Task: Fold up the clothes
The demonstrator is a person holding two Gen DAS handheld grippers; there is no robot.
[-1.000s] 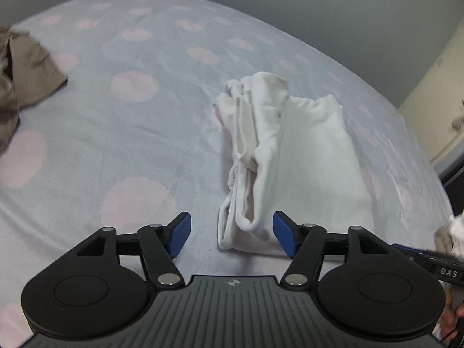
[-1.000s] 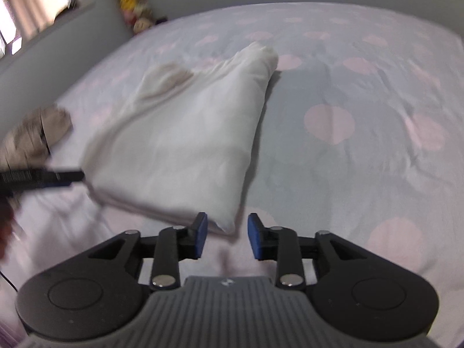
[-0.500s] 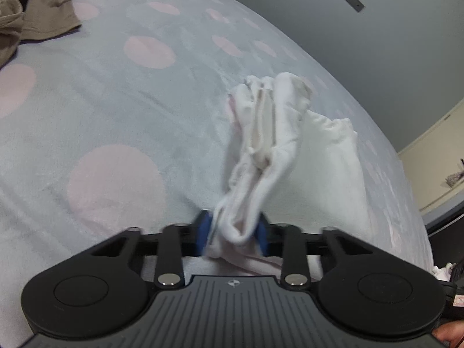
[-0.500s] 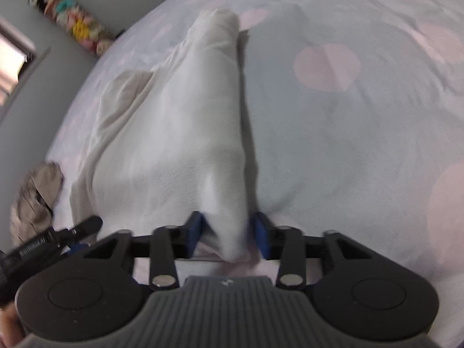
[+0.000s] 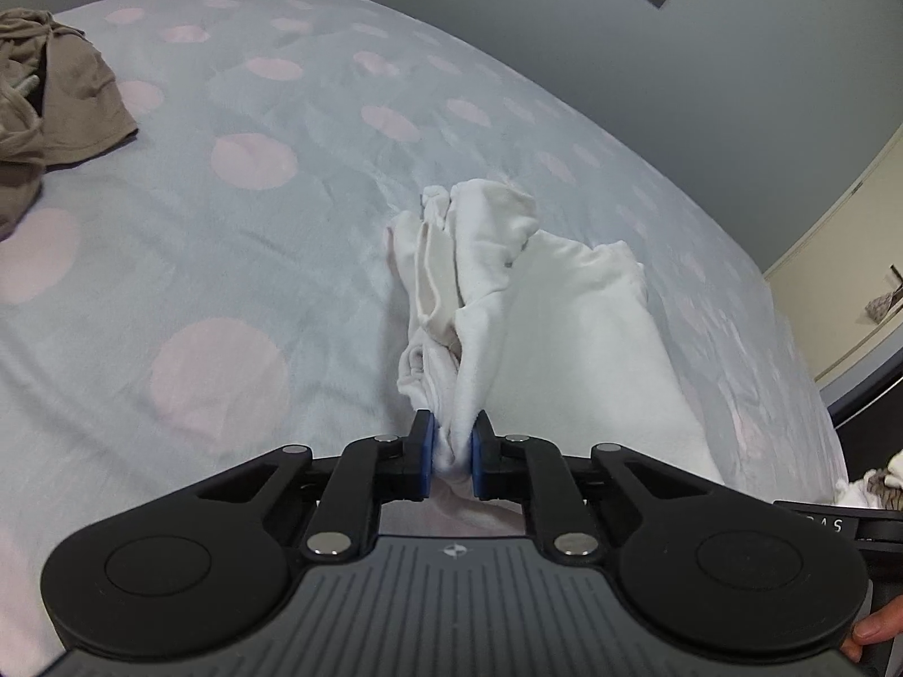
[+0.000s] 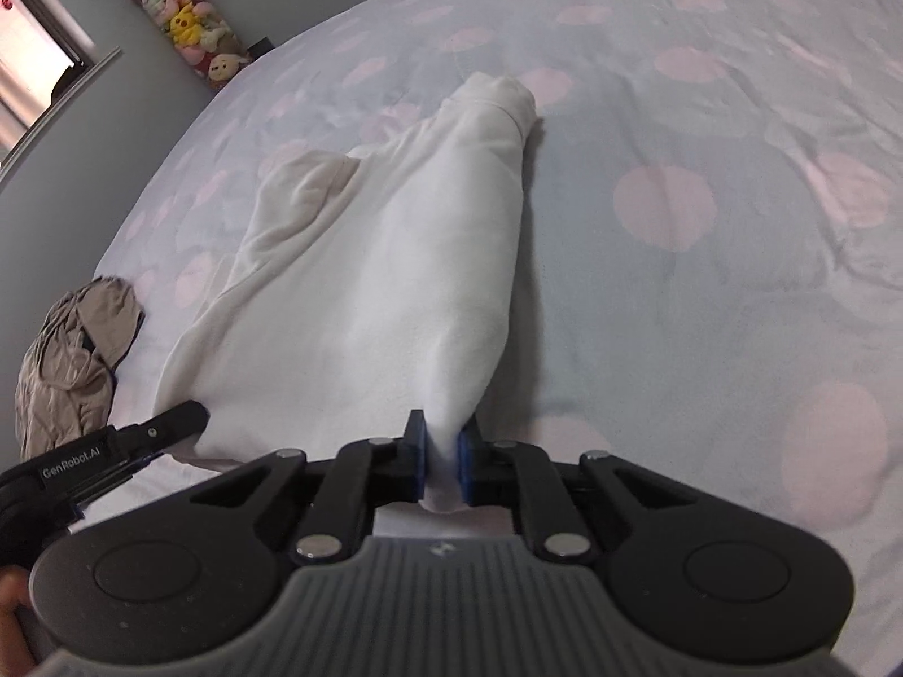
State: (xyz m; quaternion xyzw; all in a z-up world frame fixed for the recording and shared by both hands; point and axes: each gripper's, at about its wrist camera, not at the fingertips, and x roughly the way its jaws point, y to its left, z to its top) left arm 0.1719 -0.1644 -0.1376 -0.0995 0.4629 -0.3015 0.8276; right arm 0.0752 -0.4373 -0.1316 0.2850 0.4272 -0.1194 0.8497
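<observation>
A white garment (image 5: 570, 327) lies partly folded on the bed, its near edge raised off the cover. My left gripper (image 5: 451, 457) pinches the bunched near-left corner, its blue pads pressing the cloth as the jaws close the last bit. In the right wrist view the same white garment (image 6: 389, 282) rises in a ridge to my right gripper (image 6: 441, 465), whose jaws are also closing and squeeze the near-right corner. The left gripper's black body (image 6: 118, 448) shows at the left of that view.
The bed cover (image 5: 237, 237) is pale blue with pink dots. A crumpled tan garment (image 5: 51, 96) lies at the far left, also the tan garment (image 6: 73, 361) in the right view. Stuffed toys (image 6: 186, 22) hang on the grey wall. More cloth (image 5: 869, 485) lies at the right edge.
Both grippers moved in over the garment's near corners and closed on them. The cloth's near edge has since lifted, pulled into ridges toward each gripper.
</observation>
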